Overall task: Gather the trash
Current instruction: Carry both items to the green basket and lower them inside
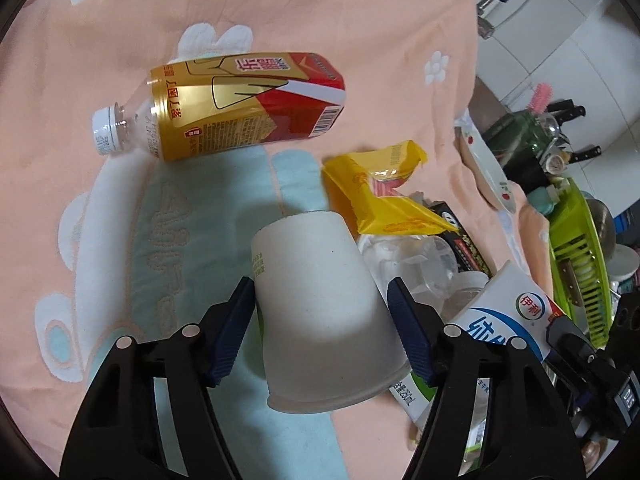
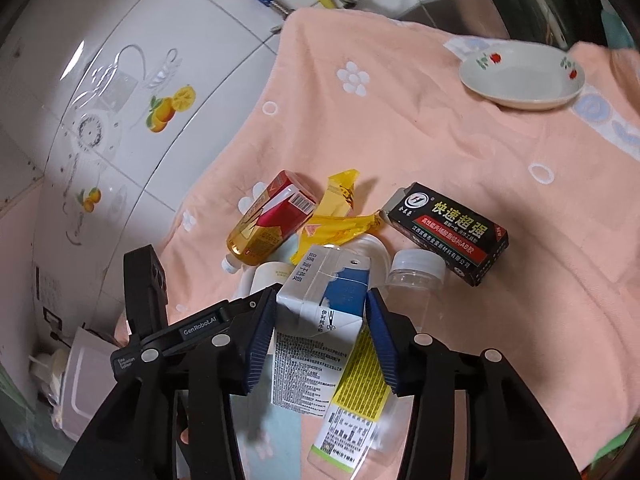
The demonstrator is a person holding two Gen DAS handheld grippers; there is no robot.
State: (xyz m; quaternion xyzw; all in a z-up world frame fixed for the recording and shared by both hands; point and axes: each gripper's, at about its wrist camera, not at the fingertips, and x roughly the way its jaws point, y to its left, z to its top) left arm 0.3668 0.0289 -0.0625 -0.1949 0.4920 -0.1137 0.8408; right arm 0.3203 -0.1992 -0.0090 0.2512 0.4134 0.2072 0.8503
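**Both grippers loaded, litter still on the towel**

While the peach towel fills most of both views, the loose trash lies on it in one cluster. Largest of it is the gold-labelled bottle, lying on its side in the upper middle of the left wrist view, its long axis running left to right with the white cap toward the left edge. Ahead of the left gripper, it is the piece nearer that hand.

Lower centre, the left gripper's blue pads sit against the sides of a white paper cup, held bottom-forward with its rim toward the camera. At the bottom centre of the right wrist view, the right gripper clamps a blue-and-white milk carton end-on.

Smaller items lie above the carton there: a black box to the right, a clear plastic bottle beside the carton, and a crumpled yellow wrapper. No bin is visible, so both held pieces probably need depositing first.
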